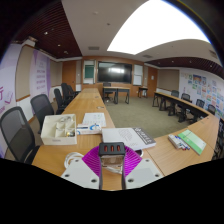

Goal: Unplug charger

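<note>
- Your tool (112, 163) sits low over the near end of the tabletop (60, 152), its two white fingers (82, 174) spread apart with the magenta pads (94, 160) facing inward.
- The charger (112, 149), a small dark block, is between the pads at their tips; you cannot tell whether both pads press on it or only flank it.
- Just beyond the tool, a stack of papers (128, 136) lies on the tabletop.
- To the left of the papers, an open white box (58, 128) holds small items.
- A coiled white cable (72, 158) lies beside the left finger.
- To the right, a second tabletop carries a green booklet (190, 141).
- Dark chairs (17, 133) line the left side.
- Farther off, the room ends in a screen (114, 72) on the far wall.
</note>
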